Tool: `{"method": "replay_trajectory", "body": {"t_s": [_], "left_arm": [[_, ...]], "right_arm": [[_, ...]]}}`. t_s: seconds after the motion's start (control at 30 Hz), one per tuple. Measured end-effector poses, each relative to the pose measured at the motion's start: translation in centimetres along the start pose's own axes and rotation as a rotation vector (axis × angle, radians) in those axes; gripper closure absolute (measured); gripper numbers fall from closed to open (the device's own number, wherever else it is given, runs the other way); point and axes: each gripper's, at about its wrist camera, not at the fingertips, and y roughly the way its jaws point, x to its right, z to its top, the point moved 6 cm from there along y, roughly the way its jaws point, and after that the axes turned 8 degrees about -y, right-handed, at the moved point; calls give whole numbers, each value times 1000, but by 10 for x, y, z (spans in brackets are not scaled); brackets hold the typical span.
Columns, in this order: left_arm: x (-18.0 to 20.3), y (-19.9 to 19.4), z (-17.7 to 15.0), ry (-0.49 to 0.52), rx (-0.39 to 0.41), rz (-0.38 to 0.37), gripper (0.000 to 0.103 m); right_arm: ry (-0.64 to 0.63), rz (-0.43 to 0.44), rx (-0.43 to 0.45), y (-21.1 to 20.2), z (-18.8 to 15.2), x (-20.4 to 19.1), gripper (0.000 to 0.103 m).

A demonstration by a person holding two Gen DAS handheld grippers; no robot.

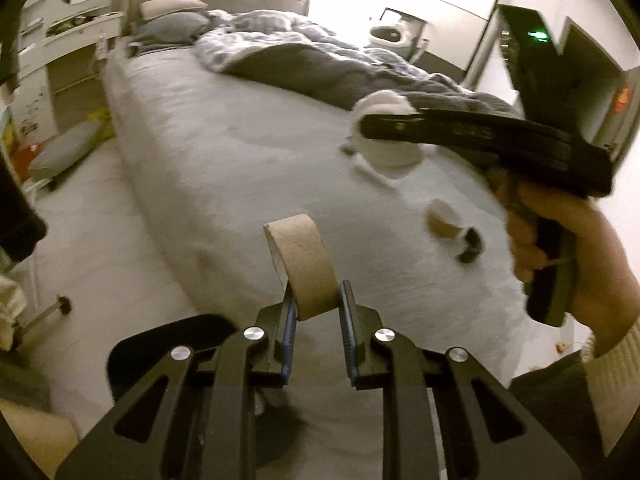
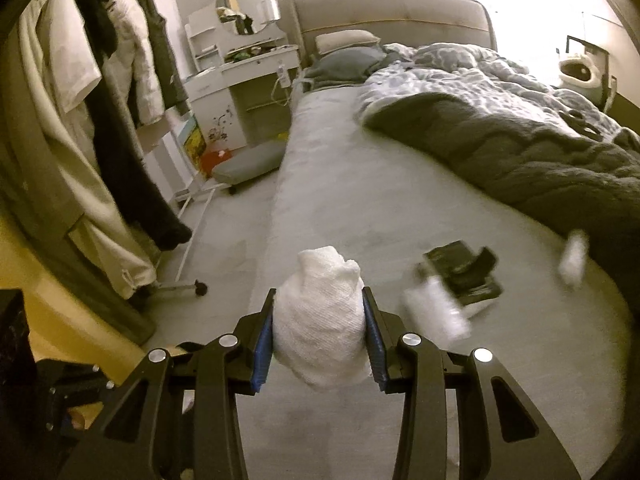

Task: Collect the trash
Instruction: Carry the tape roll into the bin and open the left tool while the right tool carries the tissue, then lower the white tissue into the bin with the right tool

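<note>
Left gripper point(image 1: 317, 302) clamped on a flattened cardboard tube point(image 1: 304, 264) — caught only at its lower end, so likely to pivot or slip out. Right gripper point(image 2: 319, 322) squeezed around a wad of white tissue point(image 2: 320, 316), soft enough to shed or work loose. Beyond, on the bed point(image 2: 360, 200): a small paper cup point(image 1: 442, 220), a white bottle point(image 2: 438, 312), a dark packet point(image 2: 464, 272) — easily missed. No bin or bag in view, so nothing to report inside one.

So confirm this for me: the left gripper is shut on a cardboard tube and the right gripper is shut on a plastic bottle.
Not quite. The left gripper is shut on the cardboard tube, but the right gripper is shut on a wad of white tissue, not a plastic bottle, as the right wrist view shows.
</note>
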Motion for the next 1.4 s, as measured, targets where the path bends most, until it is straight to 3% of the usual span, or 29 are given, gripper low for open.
{"method": "replay_trajectory", "body": {"t_s": [0.27,0.63,0.93,1.13,1.2,1.3,1.4], "left_arm": [[-53,2,-23,-72,-37,89,81],[-110,22,-73,-154,-175,170,81],[-143,41,-117,-238,-320,148,81],[-150,49,-140,-229,-395,151,81],[-152,49,-144,-231,-406,152,74],[-153,44,-143,-237,-396,146,47],[-157,34,-140,-256,-366,134,39]], "right_arm": [[-18,45,-2,5,-6,-41,63],[-40,83,-35,8,-27,-97,63],[-64,118,-80,15,-47,-141,63],[-78,132,-122,23,-63,-162,63],[-82,131,-137,27,-67,-167,63],[-82,128,-158,34,-71,-172,63],[-86,123,-178,42,-76,-174,63]]}}
